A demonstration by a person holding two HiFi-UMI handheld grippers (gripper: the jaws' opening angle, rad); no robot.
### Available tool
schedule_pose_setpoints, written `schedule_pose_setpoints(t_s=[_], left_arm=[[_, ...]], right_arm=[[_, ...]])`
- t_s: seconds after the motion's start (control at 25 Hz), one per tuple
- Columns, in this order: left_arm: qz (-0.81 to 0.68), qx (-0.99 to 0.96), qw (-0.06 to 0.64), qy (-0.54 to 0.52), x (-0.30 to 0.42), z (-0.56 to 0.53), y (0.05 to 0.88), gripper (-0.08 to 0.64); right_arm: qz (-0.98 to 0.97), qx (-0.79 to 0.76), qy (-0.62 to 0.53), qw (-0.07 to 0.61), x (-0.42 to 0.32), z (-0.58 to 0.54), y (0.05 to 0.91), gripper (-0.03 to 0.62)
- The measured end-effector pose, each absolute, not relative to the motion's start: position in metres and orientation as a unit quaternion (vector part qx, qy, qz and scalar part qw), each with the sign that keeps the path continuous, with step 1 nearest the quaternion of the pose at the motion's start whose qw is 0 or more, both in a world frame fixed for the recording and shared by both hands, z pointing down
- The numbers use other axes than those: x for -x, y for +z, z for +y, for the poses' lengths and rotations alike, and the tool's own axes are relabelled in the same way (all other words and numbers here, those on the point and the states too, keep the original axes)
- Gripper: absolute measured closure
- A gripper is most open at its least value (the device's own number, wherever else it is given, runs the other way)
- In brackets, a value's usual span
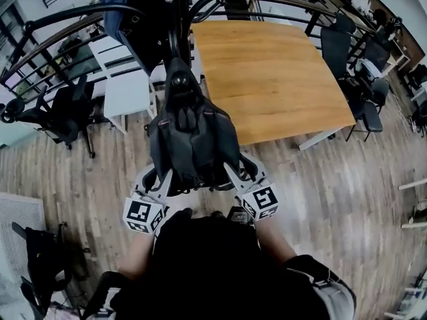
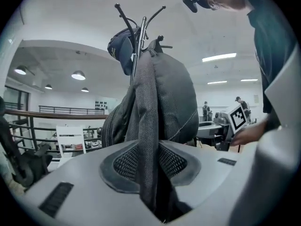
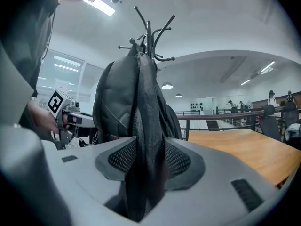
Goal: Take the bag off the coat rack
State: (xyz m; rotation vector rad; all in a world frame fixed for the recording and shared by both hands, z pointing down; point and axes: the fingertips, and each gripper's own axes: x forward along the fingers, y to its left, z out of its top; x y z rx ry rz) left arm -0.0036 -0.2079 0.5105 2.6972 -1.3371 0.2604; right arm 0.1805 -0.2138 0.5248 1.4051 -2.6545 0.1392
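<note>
The bag [image 1: 193, 135] is hung upright on the coat rack [image 1: 175, 42], top caught on the hooks overhead. One strap [image 2: 146, 121] is pinched by the left tongs [image 2: 151, 160] and another by the right tongs [image 3: 149, 163]. Both are set equally low, so a straight upward lift is judged necessary.

Your bag [image 1: 193, 139] is dark grey-black, finely woven, with pale stitching. Your left gripper [image 2: 150, 161] and right gripper [image 3: 149, 160] are light grey, their pads [image 2: 124, 161] black mesh, the marker cubes [image 1: 141, 215] black-and-white squares. Coat rack [image 3: 149, 27]: black. Cap [image 2: 120, 51]: navy blue. Table [image 1: 273, 72]: warm honey wood. Floor [image 1: 347, 179]: grey-brown planks.
</note>
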Motion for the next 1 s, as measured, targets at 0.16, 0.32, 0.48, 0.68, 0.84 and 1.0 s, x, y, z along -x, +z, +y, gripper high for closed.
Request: schedule_pose_setpoints(t_s=[0.16, 0.32, 0.48, 0.68, 0.84, 1.0], left_arm=[[-0.458, -0.884, 0.077, 0.064, -0.009, -0.209, 0.514, 0.443], [-0.456, -0.886, 0.068, 0.045, -0.01, -0.206, 0.516, 0.443], [-0.447, -0.893, 0.046, 0.037, -0.012, -0.205, 0.516, 0.443], [-0.492, -0.869, 0.04, 0.02, -0.008, -0.213, 0.517, 0.434], [-0.519, -0.854, 0.025, 0.019, -0.006, -0.215, 0.519, 0.442], [-0.534, -0.845, 0.014, 0.022, 0.004, -0.212, 0.517, 0.446]], right_arm=[[-0.901, -0.426, 0.06, 0.048, -0.175, -0.219, 0.53, 0.443], [-0.919, -0.386, 0.058, 0.044, -0.167, -0.218, 0.534, 0.445], [-0.926, -0.37, 0.068, 0.022, -0.161, -0.219, 0.537, 0.443], [-0.926, -0.371, 0.071, 0.017, -0.162, -0.222, 0.537, 0.443], [-0.922, -0.381, 0.074, -0.006, -0.164, -0.226, 0.539, 0.459], [-0.922, -0.378, 0.079, -0.013, -0.161, -0.227, 0.539, 0.465]])
